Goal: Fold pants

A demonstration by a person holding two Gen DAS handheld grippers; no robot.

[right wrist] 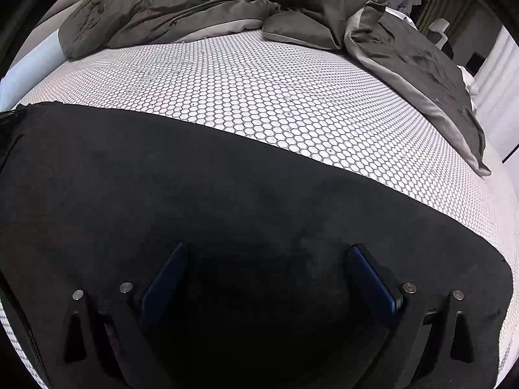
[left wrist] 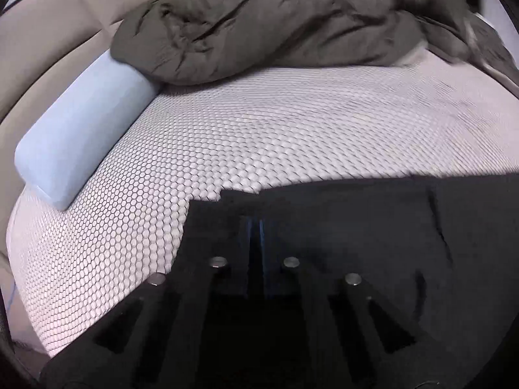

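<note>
The black pants (right wrist: pixel 227 194) are spread flat on the bed (right wrist: pixel 259 90), seemingly barely folded (little is judged done), their edge pinched by the closed left claw (left wrist: pixel 256 227) while the right claw (right wrist: pixel 267 259) is held wide and empty above them.

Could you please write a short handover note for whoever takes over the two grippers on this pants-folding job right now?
Left gripper: shut, at the edge of the black pants; whether it pinches the cloth is not clear.
Right gripper: open, jaws wide, over the pants, holding nothing.
The pants lie spread flat on the honeycomb-patterned bed, near its front edge. The grey duvet is bunched at the far side, clear of them.
Done: pants laid out.
Left: no finished fold is visible; confirm the left grip, then fold.
</note>
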